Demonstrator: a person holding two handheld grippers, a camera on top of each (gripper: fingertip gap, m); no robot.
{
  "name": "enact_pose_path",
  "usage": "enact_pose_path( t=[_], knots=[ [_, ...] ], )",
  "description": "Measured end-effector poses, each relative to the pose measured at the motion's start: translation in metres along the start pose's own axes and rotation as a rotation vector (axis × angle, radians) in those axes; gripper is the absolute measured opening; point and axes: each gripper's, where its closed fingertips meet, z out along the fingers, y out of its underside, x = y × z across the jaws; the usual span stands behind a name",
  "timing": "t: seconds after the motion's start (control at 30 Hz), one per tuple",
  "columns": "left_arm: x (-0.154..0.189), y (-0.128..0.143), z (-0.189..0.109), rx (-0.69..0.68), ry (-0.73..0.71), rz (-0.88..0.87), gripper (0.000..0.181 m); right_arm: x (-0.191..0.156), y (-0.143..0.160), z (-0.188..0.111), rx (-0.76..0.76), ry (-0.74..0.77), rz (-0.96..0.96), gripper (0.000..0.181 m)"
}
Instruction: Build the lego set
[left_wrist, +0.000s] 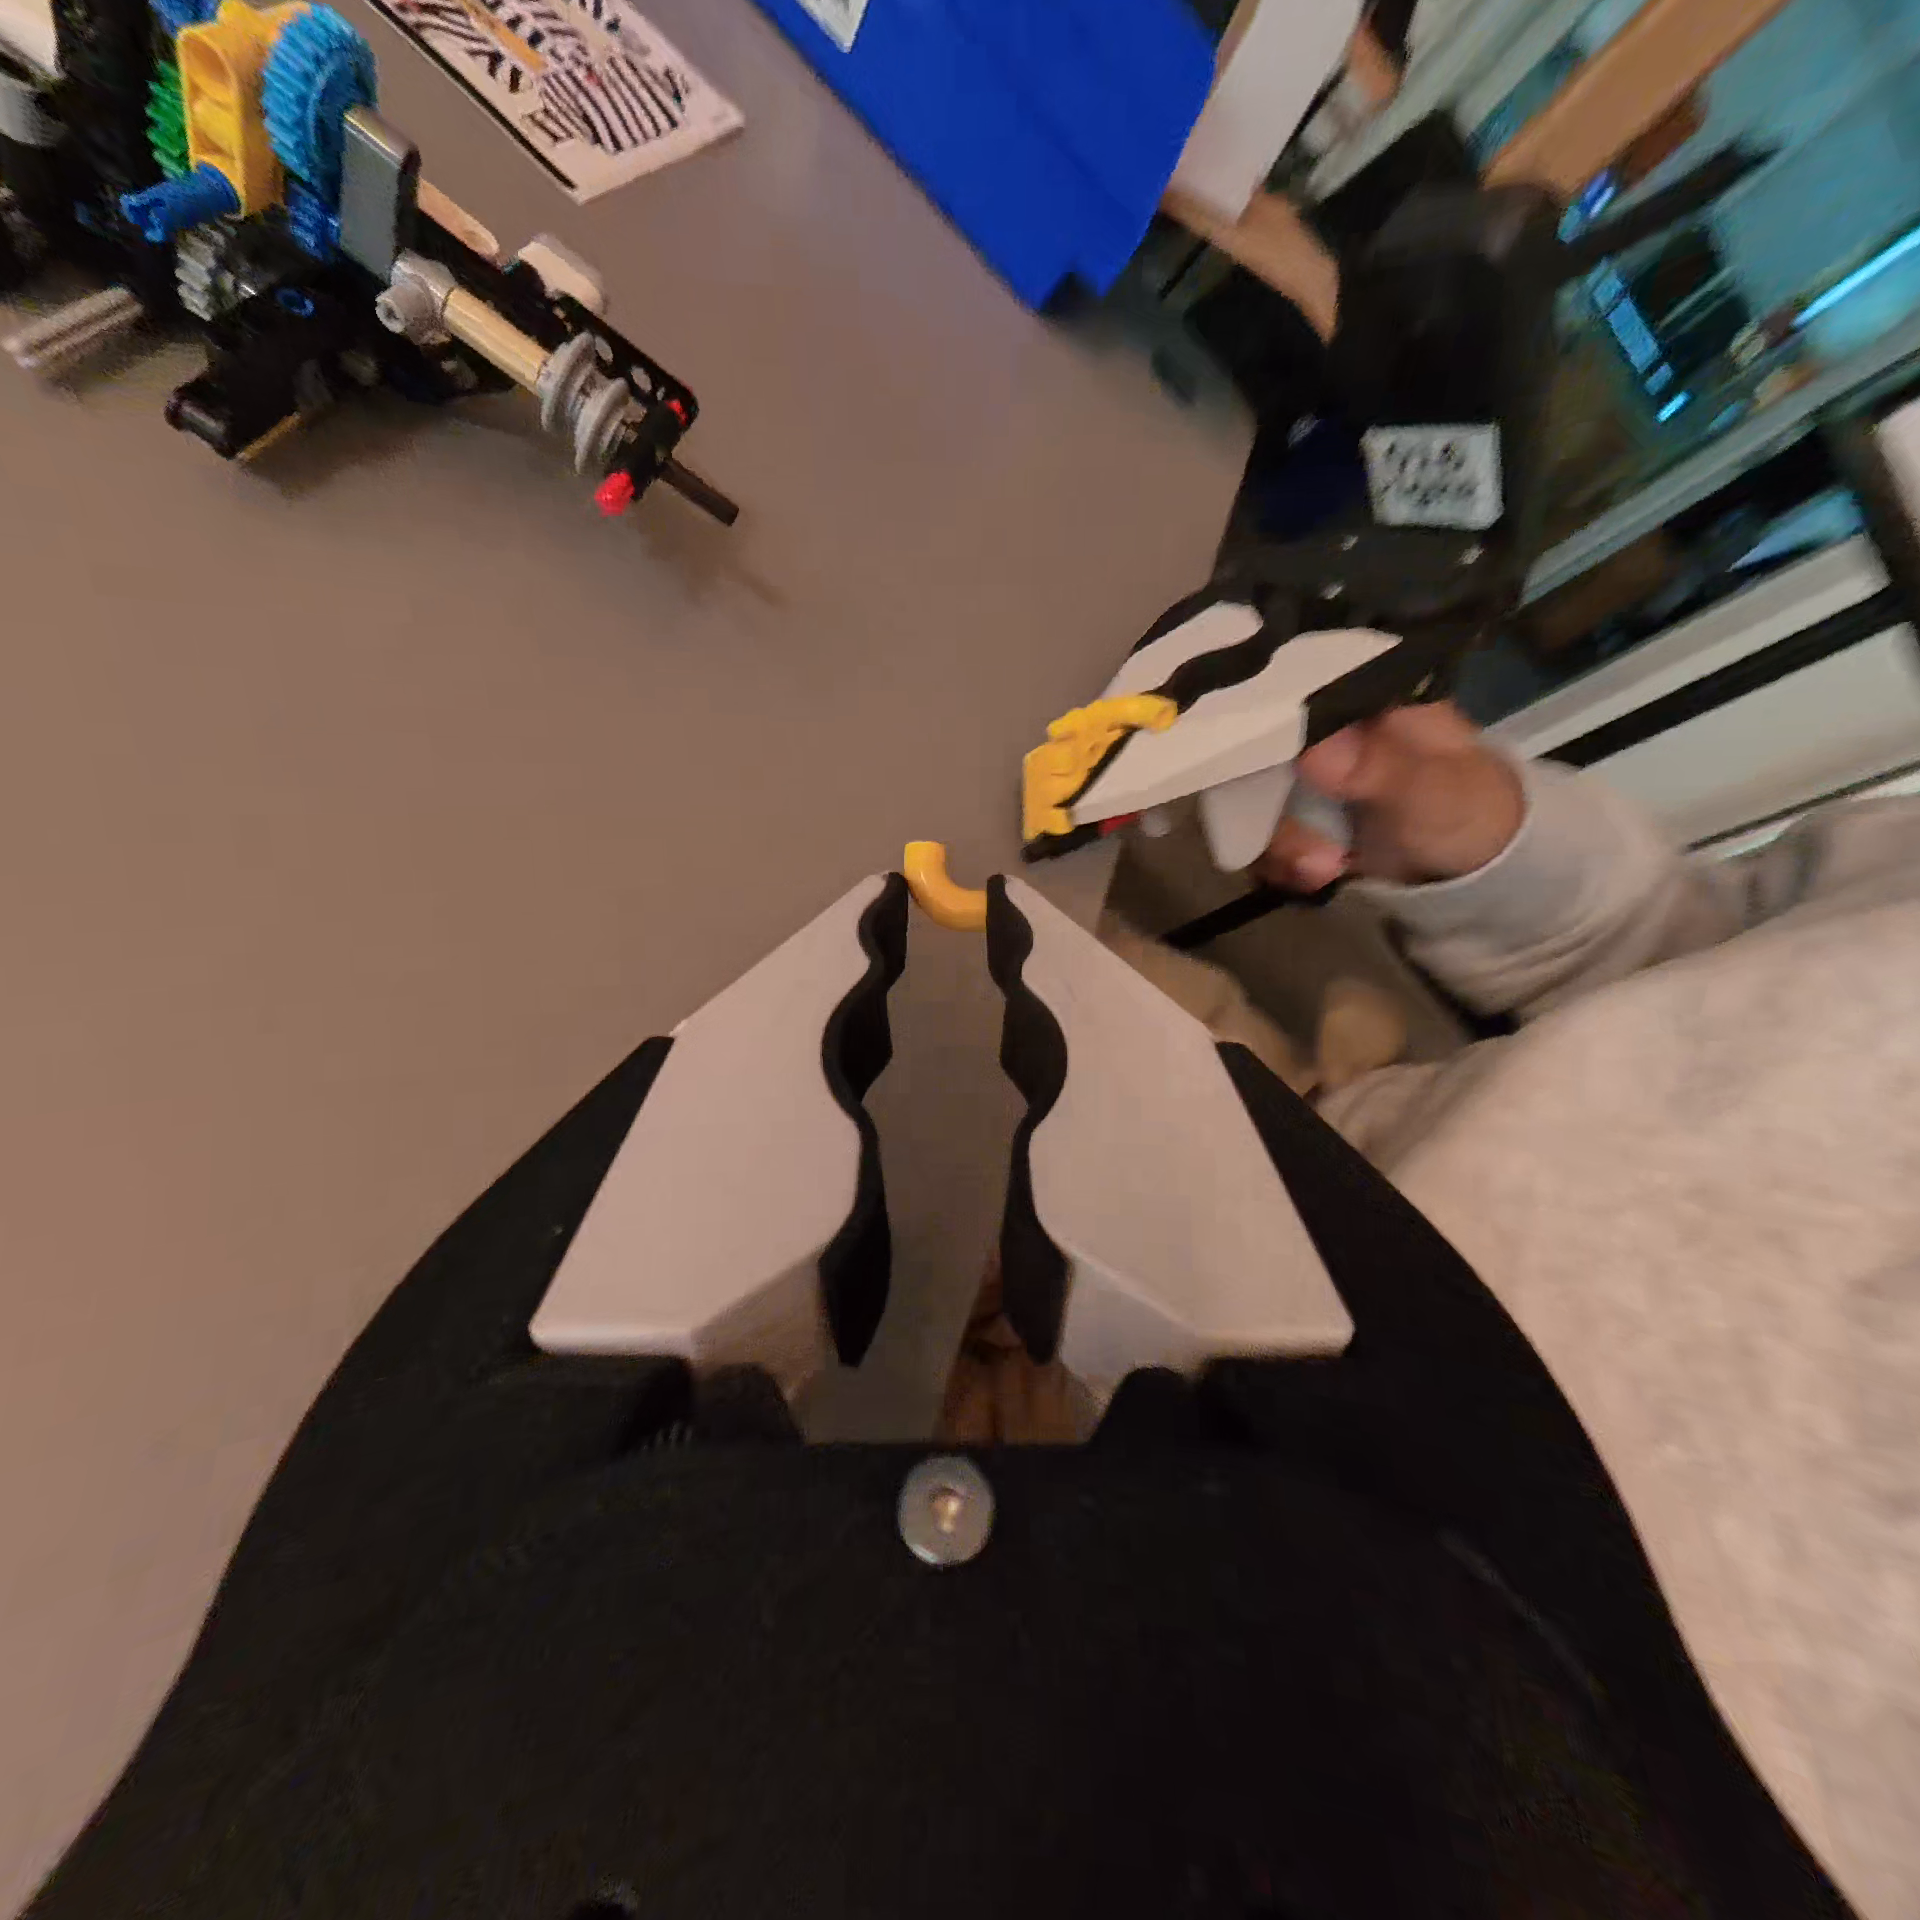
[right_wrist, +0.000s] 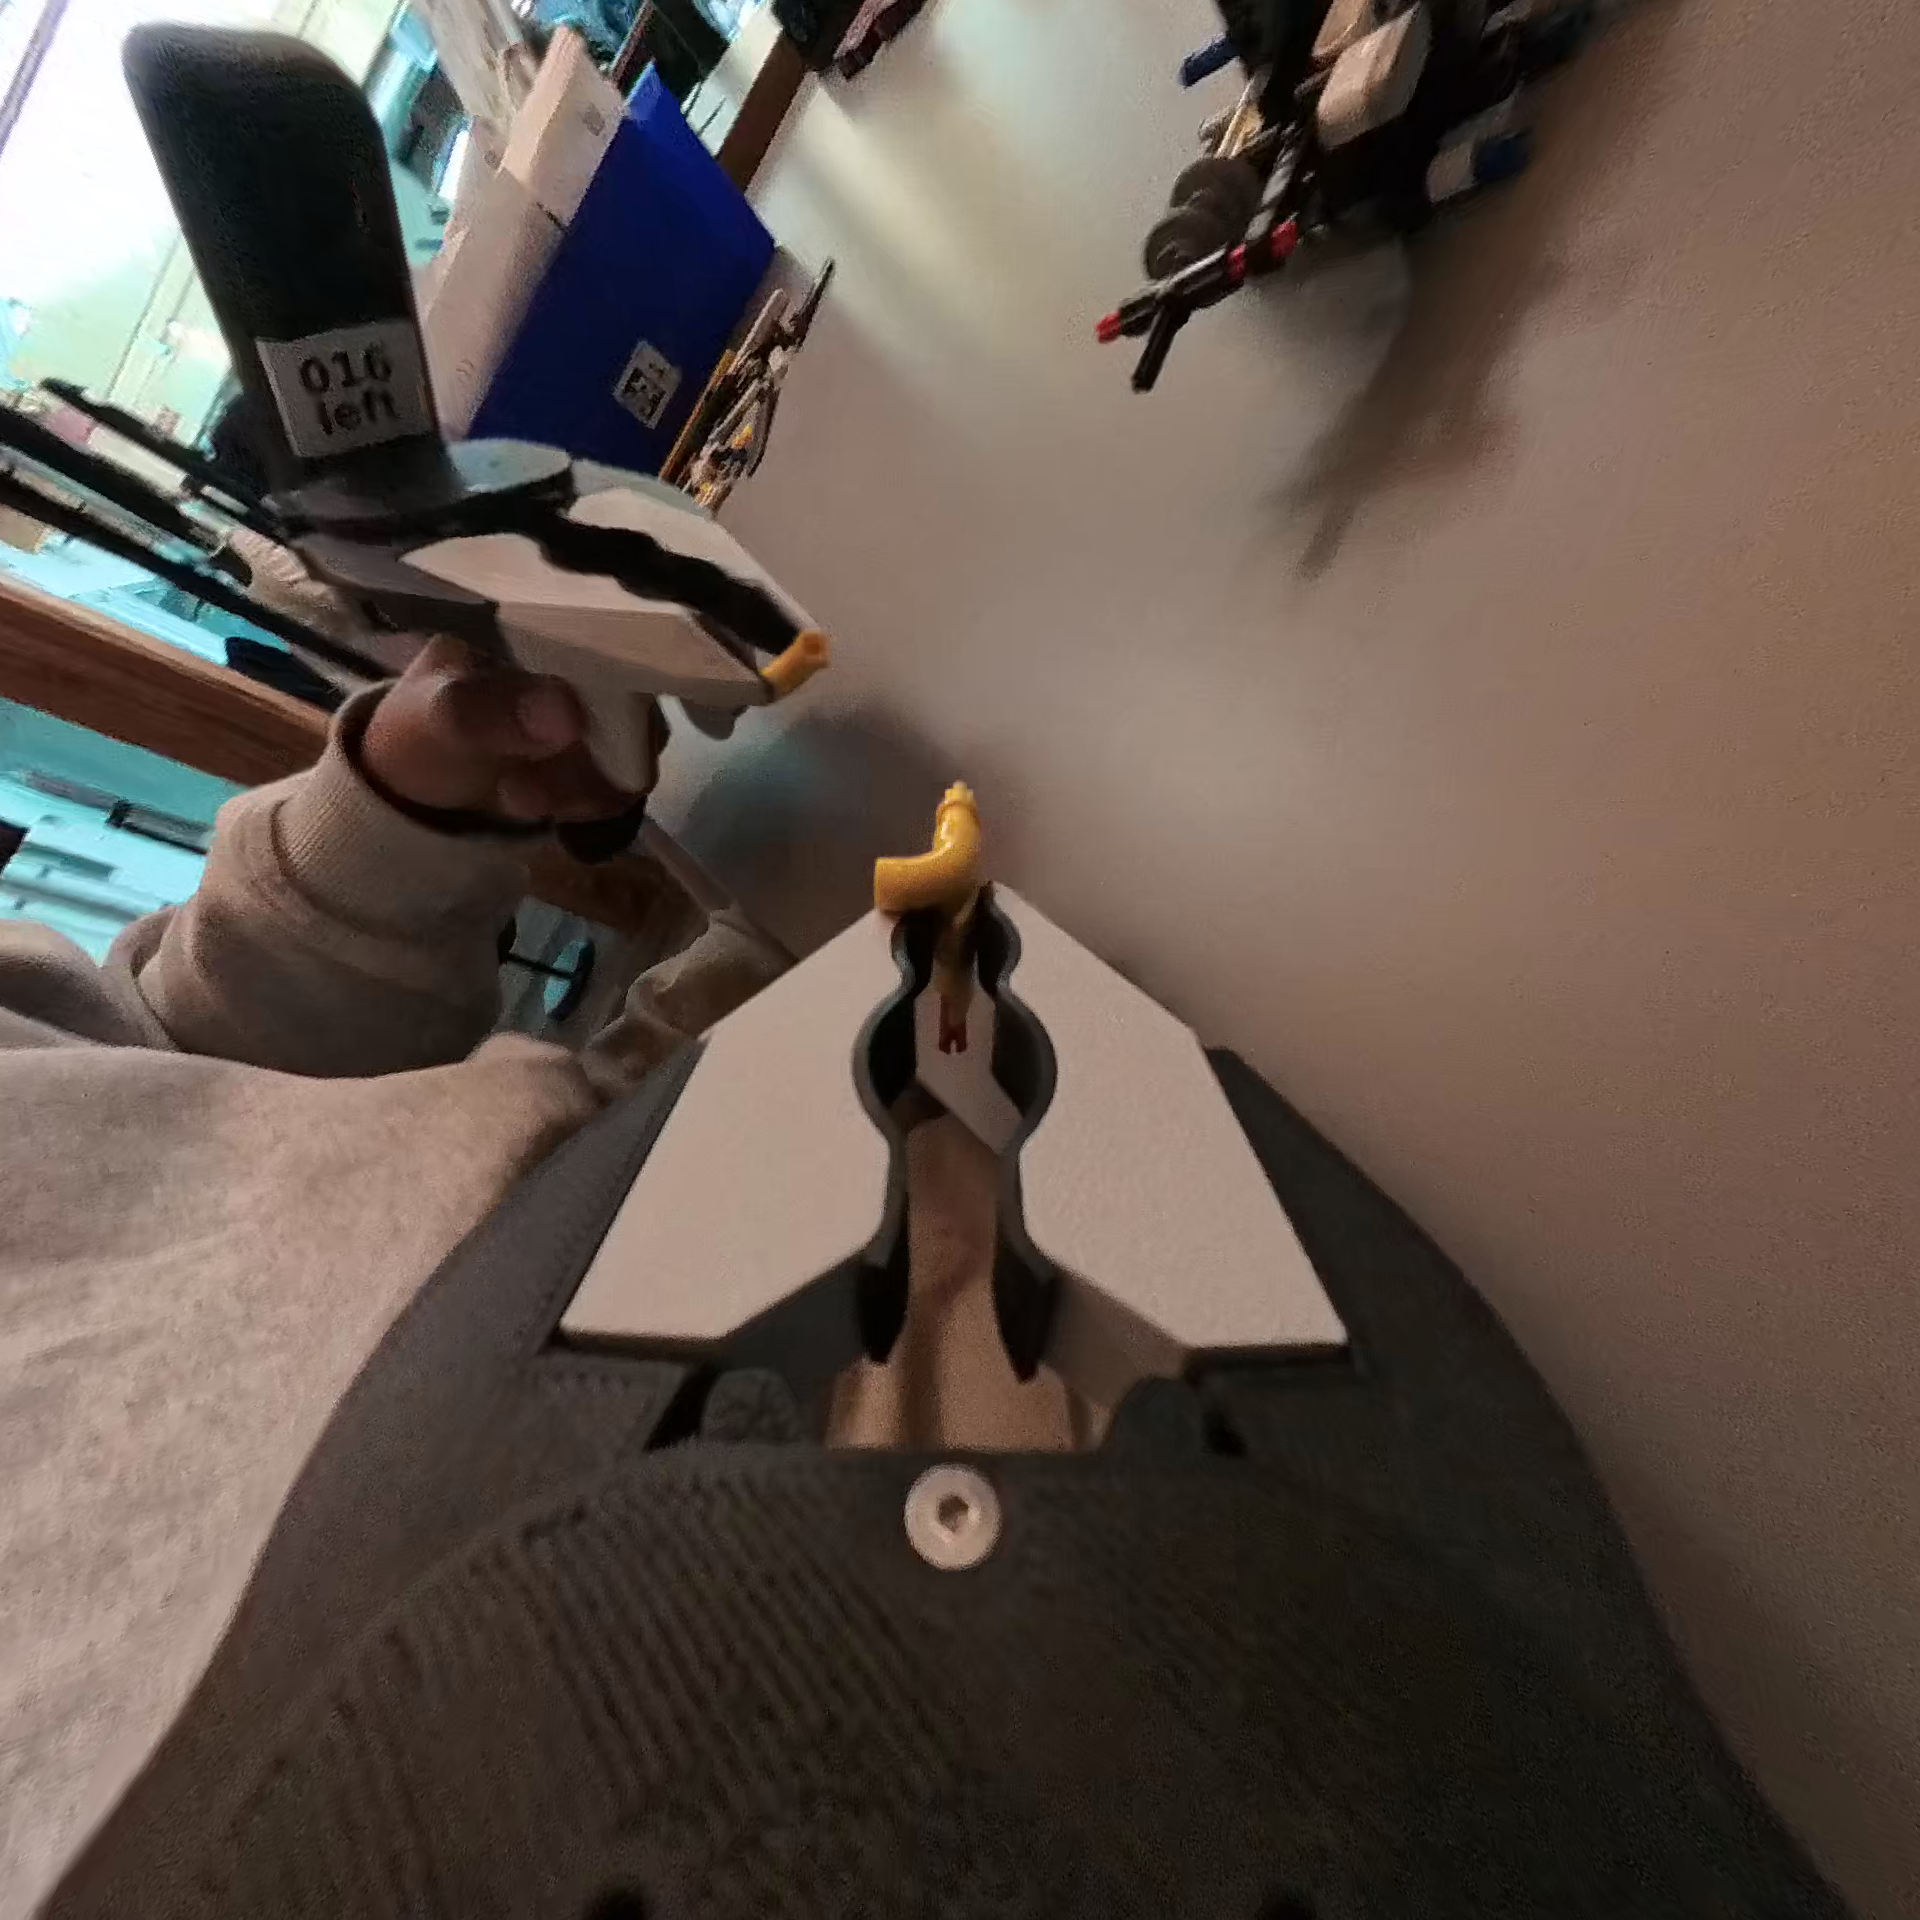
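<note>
My left gripper (left_wrist: 945, 883) is shut on a small yellow curved piece (left_wrist: 940, 891) pinched at its fingertips, held above the grey table (left_wrist: 520, 779). My right gripper (right_wrist: 951, 904) is shut on a yellow lego sub-assembly (right_wrist: 930, 862) with a red bit between the fingers. In the left wrist view the right gripper (left_wrist: 1049, 805) and its yellow sub-assembly (left_wrist: 1081, 753) are just right of my left fingertips, a small gap apart. In the right wrist view the left gripper (right_wrist: 784, 660) with the curved piece (right_wrist: 798, 661) is up and to the left. The partly built lego model (left_wrist: 364, 281) lies on the table.
An instruction booklet (left_wrist: 582, 94) and a blue box (left_wrist: 1018, 135) lie beyond the model. The model also shows in the right wrist view (right_wrist: 1330, 135), as does the blue box (right_wrist: 623, 291). The person's hands (left_wrist: 1392, 790) and light sleeves (right_wrist: 260, 935) hold the grippers near the table edge. Tip to tip, the grippers are about 7 centimetres apart.
</note>
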Motion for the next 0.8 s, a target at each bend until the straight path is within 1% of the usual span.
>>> enact_pose_path(
  t=[0.1, 0.2, 0.37, 0.43, 0.47, 0.53, 0.57, 0.63, 0.67, 0.7, 0.73, 0.8],
  knots=[
    [0.004, -0.004, -0.003, 0.043, 0.047, -0.059, 0.013, 0.01, -0.01, -0.003, 0.049, 0.074, -0.029, 0.027],
    [0.008, -0.001, -0.003, 0.037, 0.053, -0.056, 0.013, 0.021, -0.013, -0.011, 0.042, 0.124, -0.045, 0.035],
    [0.021, -0.002, -0.001, 0.045, 0.095, -0.071, 0.012, 0.039, -0.028, -0.038, 0.121, 0.196, -0.038, 0.053],
    [0.028, -0.003, 0.001, 0.051, 0.125, -0.086, 0.012, 0.037, -0.036, -0.049, 0.167, 0.207, -0.094, 0.059],
    [0.033, -0.004, 0.002, 0.054, 0.155, -0.103, 0.012, 0.027, -0.042, -0.053, 0.196, 0.184, -0.157, 0.059],
    [0.048, -0.005, 0.003, 0.051, 0.258, -0.159, 0.012, -0.007, -0.048, -0.052, 0.232, 0.093, -0.328, 0.054],
    [0.058, -0.005, 0.004, 0.04, 0.328, -0.199, 0.012, -0.026, -0.047, -0.048, 0.234, 0.043, -0.416, 0.05],
    [0.078, -0.006, 0.002, 0.015, 0.489, -0.275, 0.012, -0.06, -0.034, -0.038, 0.207, -0.091, -0.551, 0.034],
    [0.088, -0.006, 0.0, 0.005, 0.572, -0.308, 0.012, -0.077, -0.023, -0.034, 0.184, -0.196, -0.584, 0.028],
    [0.098, -0.006, -0.004, -0.009, 0.664, -0.345, 0.012, -0.092, -0.014, -0.033, 0.165, -0.299, -0.594, 0.027],
    [0.105, -0.006, -0.006, -0.026, 0.739, -0.39, 0.012, -0.099, -0.008, -0.033, 0.161, -0.361, -0.587, 0.027],
    [0.115, -0.002, -0.007, -0.059, 0.819, -0.442, 0.012, -0.105, -0.006, -0.035, 0.176, -0.407, -0.594, 0.027]
  ],
)
